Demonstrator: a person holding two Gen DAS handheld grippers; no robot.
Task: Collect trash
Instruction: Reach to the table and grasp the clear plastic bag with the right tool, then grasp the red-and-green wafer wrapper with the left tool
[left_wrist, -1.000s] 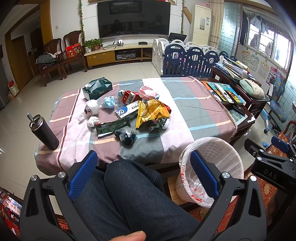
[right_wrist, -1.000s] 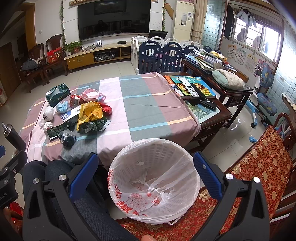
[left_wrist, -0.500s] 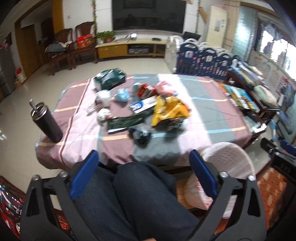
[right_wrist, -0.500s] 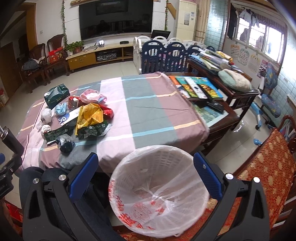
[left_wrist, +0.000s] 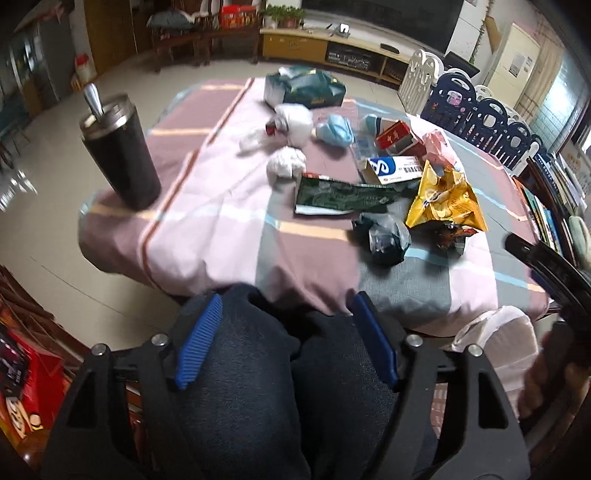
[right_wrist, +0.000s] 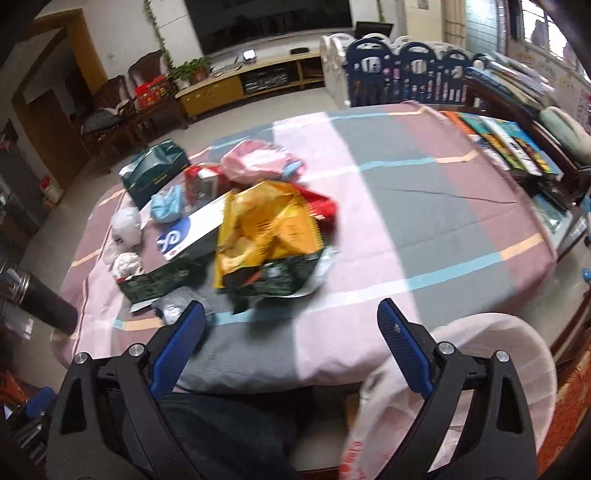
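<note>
From where I stand, both tools are swinging in over the striped tablecloth (right_wrist: 424, 206) toward the heap of litter, and nothing has been picked up. The left gripper (left_wrist: 286, 336) has just been closing a little yet stands fairly wide with only the person's dark trouser knees behind it; the right gripper (right_wrist: 291, 343) has narrowed a touch too, and is broad and empty. The trash lies bunched on the left half of the table: a yellow snack bag (right_wrist: 266, 229), a flat green wrapper (left_wrist: 340, 194), a dark crumpled bag (left_wrist: 384, 236) nearest the edge, white tissue wads (left_wrist: 286, 164). The lined bin (right_wrist: 495, 354) waits below the table's near edge, on the person's right (handy for that gripper). To do this well, I'd take the nearest loose piece first, pinching a crumpled fold, not flat film. Red print on the bin liner and the blue-logo box (left_wrist: 393, 168) are too blurred to read.
</note>
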